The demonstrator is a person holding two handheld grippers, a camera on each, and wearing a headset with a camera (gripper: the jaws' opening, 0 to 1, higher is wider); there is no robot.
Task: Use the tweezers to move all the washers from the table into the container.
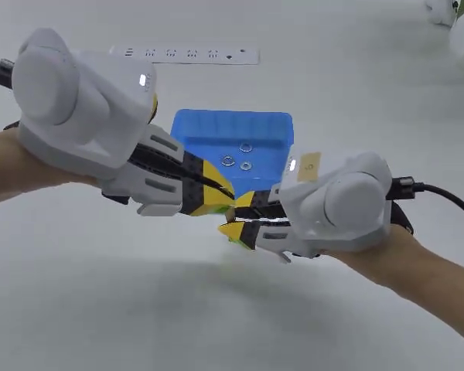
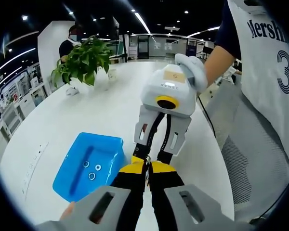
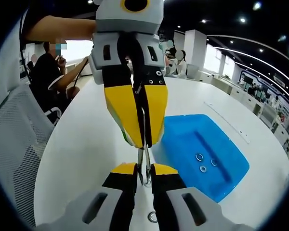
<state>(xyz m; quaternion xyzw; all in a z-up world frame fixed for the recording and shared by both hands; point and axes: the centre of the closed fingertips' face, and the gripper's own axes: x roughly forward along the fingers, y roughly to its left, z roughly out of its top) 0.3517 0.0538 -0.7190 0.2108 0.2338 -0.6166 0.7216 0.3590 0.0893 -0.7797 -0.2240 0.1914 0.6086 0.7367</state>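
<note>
Handover of tweezers (image 3: 143,156) | left gripper (image 2: 145,169), right gripper (image 3: 144,173) tip to tip, both pinching them | three washers (image 1: 245,148) in blue container (image 1: 209,127), far | washer (image 3: 152,217) on table (image 1: 100,294), near | next, likely: one releases, aim tips at washer

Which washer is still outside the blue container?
The small metal ring washer on the white table, seen between the right gripper tongs. The other three washers lie inside the blue plastic container.

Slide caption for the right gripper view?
Left gripper and right gripper both grip the tweezers; three washers in the container, one washer on the table.
</note>
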